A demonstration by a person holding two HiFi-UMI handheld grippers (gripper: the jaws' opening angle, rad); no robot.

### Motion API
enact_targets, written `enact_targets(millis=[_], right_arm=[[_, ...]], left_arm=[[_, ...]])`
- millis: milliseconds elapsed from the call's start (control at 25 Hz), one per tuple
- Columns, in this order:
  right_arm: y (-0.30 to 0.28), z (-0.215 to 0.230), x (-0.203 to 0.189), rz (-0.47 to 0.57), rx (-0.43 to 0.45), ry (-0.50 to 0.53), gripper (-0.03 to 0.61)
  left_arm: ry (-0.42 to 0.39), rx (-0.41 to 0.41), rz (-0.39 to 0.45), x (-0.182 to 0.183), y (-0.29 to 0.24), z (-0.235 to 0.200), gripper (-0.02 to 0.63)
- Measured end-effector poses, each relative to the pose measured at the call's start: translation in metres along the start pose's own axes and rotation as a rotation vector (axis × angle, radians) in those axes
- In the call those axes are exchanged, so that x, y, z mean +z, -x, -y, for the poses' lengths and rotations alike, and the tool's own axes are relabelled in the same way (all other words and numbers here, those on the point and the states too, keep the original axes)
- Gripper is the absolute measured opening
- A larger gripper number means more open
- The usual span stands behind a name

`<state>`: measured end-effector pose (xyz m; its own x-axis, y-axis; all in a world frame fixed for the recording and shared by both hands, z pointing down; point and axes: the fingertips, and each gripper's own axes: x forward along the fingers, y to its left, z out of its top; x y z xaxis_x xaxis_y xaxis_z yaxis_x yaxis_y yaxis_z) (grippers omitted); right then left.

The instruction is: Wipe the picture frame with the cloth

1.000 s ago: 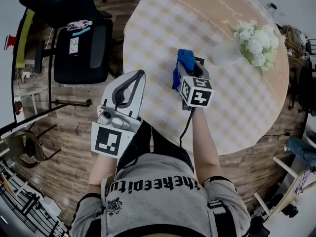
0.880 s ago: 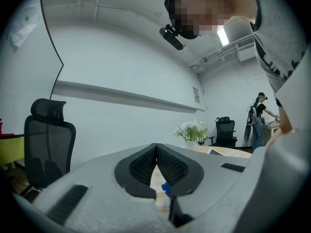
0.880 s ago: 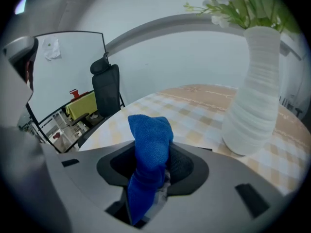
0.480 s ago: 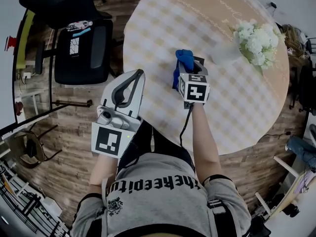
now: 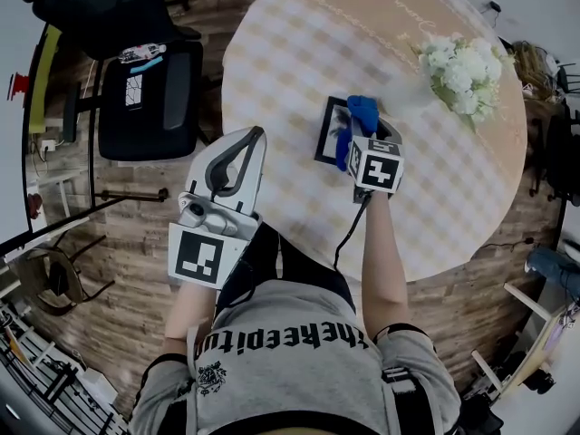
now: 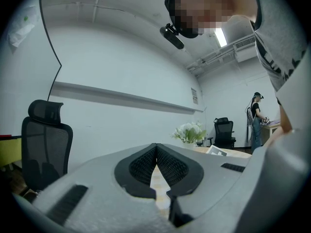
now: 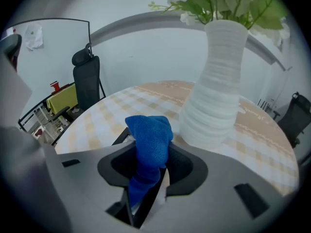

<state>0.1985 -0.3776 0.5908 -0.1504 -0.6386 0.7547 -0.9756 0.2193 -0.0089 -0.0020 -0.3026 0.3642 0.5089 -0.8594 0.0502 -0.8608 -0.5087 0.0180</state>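
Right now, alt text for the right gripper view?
The right hand-held gripper is shut on a blue cloth sticking up between its jaws, over a checked table. A white ribbed vase of flowers stands close ahead at right; the picture frame shows as a dark edge beside the cloth.

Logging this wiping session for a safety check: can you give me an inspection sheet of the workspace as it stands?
Surface: round table with a checked cover.
Job's things: picture frame lying flat; blue cloth over its right edge.
Clutter: vase of white flowers close beside the frame.
Grippers: right gripper fingers shut on the blue cloth; left gripper shut, empty, held at the table's near edge.
Cables: black cable running along the right arm.
Surroundings: office chair, wood floor.
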Motion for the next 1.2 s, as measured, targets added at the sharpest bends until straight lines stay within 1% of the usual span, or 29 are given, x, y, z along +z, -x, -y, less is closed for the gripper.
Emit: enact_targets(millis=[160, 320, 560, 800, 1000, 1200], right_arm=[[0.0, 0.004, -0.003, 0.0, 0.023, -0.037, 0.152], [0.008, 0.007, -0.003, 0.025, 0.031, -0.078, 0.152], [0.014, 0.009, -0.015, 0.028, 0.057, -0.126, 0.152], [0.025, 0.003, -0.029, 0.03, 0.082, -0.146, 0.152], [0.04, -0.009, -0.048, 0.033, 0.099, -0.162, 0.153], [0.033, -0.006, -0.041, 0.031, 0.104, -0.172, 0.153]], left_arm=[[0.005, -0.009, 0.002, 0.001, -0.003, 0.003, 0.017], [-0.003, -0.023, 0.002, 0.001, -0.005, 0.008, 0.017], [-0.002, -0.04, 0.004, 0.002, -0.007, 0.014, 0.017], [-0.006, -0.068, 0.01, 0.004, -0.007, 0.023, 0.017], [-0.003, -0.081, 0.017, 0.003, 0.004, 0.029, 0.017], [-0.001, -0.085, 0.019, 0.005, -0.005, 0.028, 0.017]])
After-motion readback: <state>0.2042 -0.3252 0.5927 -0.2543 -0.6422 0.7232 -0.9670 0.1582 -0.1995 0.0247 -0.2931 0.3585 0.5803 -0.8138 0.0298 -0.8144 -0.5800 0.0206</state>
